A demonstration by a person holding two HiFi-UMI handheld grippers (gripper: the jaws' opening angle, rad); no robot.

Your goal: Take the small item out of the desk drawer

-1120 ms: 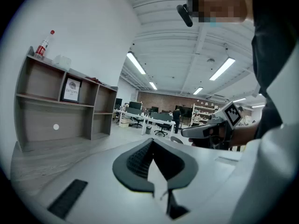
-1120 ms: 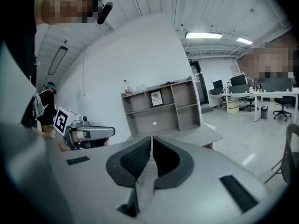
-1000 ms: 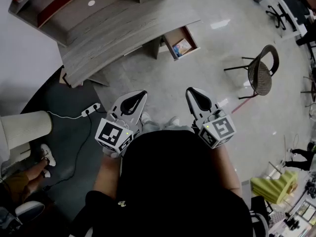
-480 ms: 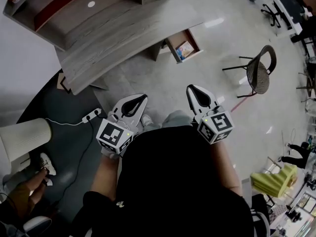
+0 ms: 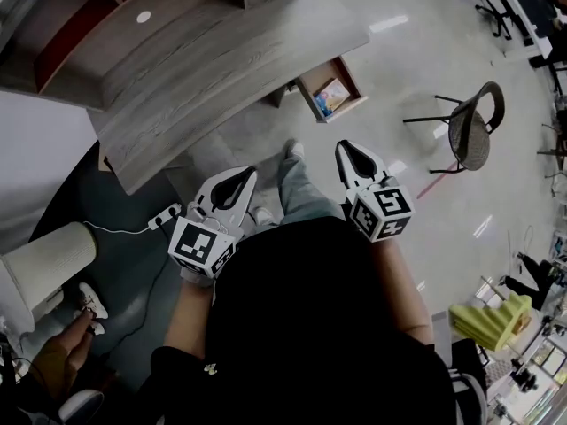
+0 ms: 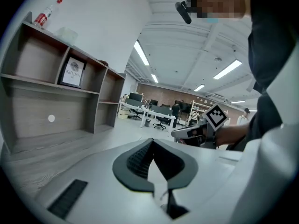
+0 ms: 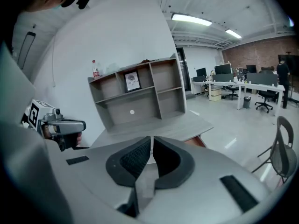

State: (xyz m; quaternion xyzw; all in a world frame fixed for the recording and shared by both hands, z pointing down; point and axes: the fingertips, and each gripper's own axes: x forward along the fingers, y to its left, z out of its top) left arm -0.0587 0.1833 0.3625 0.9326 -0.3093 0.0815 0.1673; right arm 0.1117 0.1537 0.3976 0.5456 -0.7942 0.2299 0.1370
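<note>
The grey wooden desk (image 5: 221, 60) stands ahead at the upper left. Its small drawer (image 5: 352, 81) hangs open at the desk's right end. A small colourful item (image 5: 330, 96) lies inside the drawer. My left gripper (image 5: 252, 172) is held in front of my body, shut and empty, well short of the desk. My right gripper (image 5: 340, 145) is also shut and empty, with the open drawer a short way beyond its tips. In the right gripper view the desk (image 7: 182, 125) and its shelf unit (image 7: 140, 94) lie past the closed jaws.
A mesh chair (image 5: 469, 131) stands on the pale floor at the right. A power strip (image 5: 164, 215) and cable lie on the dark mat at the left, near a white cylinder (image 5: 53, 255). Another person's feet (image 5: 84, 299) show at the lower left. My own leg (image 5: 297, 180) steps between the grippers.
The desk and drawer have drawn closer as I step forward, one leg now showing between the grippers. Both grippers moved with me toward the desk and stayed shut.
</note>
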